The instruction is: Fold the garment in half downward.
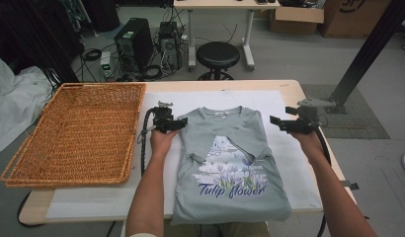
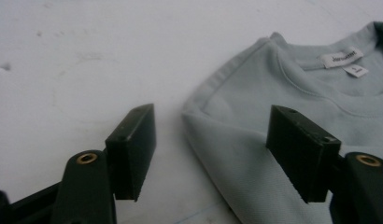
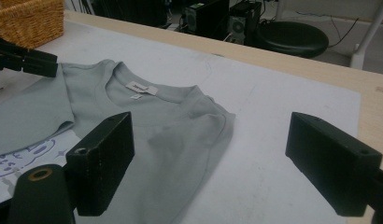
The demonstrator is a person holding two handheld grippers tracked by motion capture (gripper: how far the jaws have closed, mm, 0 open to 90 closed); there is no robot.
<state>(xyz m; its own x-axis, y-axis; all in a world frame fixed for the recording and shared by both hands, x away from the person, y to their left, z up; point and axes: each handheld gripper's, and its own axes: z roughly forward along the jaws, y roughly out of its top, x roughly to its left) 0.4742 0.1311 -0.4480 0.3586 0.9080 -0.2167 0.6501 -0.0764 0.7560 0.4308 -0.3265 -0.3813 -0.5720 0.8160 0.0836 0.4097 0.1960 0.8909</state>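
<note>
A pale wooden bench (image 1: 289, 89) is carrying a white sheet-like mat (image 1: 284, 163) that is giving the cloth a clean, flat surface to be folded on. On the bench's left side a large rectangular woven wicker basket (image 1: 77, 131) is sitting empty, probably waiting to receive the finished garment.

A grey-green T-shirt printed with "Tulip flower" (image 1: 230, 168) is lying face up in the middle of the mat, collar away from the person, with both sleeves already turned in over the chest so that it is forming a narrow rectangle. Its lower hem is hanging just over the near edge.

The left gripper (image 1: 177, 123) is sitting low at the shirt's left shoulder corner, its jaws straddling the folded edge; one jaw is over the bare mat, the other over the cloth, and they are not pinching yet, so nothing is gripped. The right gripper (image 1: 279, 122) is hovering just beside the right shoulder corner with its jaws spread wide and empty. Placed this way, the pair looks set to seize both top corners and fold the shirt toward the person.
</note>
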